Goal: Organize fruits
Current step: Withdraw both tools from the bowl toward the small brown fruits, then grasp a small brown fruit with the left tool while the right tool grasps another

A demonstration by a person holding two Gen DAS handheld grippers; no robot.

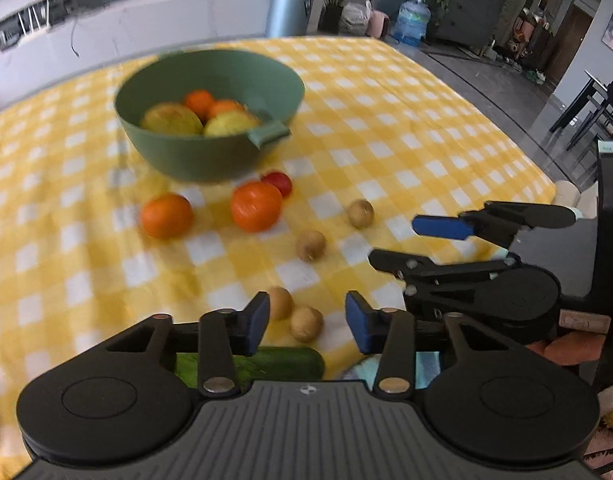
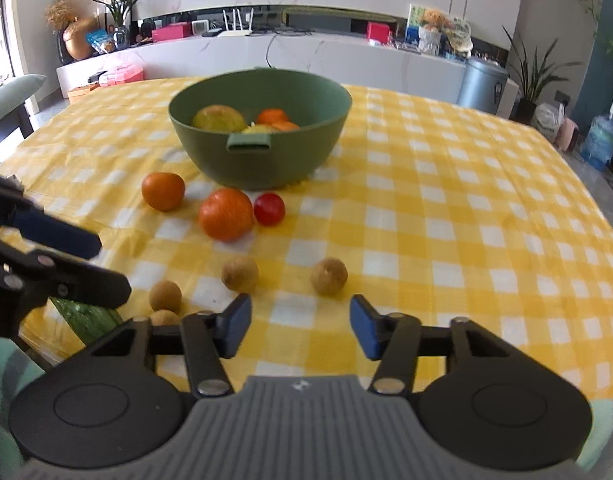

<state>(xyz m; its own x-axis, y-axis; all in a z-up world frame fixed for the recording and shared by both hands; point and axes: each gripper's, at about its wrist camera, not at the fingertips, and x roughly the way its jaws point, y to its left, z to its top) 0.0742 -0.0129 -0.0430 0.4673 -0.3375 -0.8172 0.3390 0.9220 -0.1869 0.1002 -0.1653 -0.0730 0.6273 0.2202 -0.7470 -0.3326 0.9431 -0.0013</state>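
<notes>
A green bowl [image 1: 178,156] [image 2: 306,160] with oranges and yellow fruits stands on the yellow checked cloth. In front of it lie two oranges [image 1: 256,206] [image 2: 225,214], [image 1: 166,215] [image 2: 163,191], a small red fruit [image 1: 278,182] [image 2: 269,209] and several small brown fruits [image 1: 311,245] [image 2: 328,276]. My left gripper [image 1: 308,322] is open and empty, with two brown fruits [image 1: 306,323] just past its fingertips. My right gripper [image 2: 300,322] is open and empty, short of the brown fruits; it shows at the right in the left wrist view [image 1: 402,242].
A green cucumber [image 1: 284,362] [image 2: 88,320] lies at the near table edge under the left gripper. The table's right edge drops to the floor, with dark chairs [image 1: 594,108] beyond. A white counter [image 2: 306,54] runs behind the table.
</notes>
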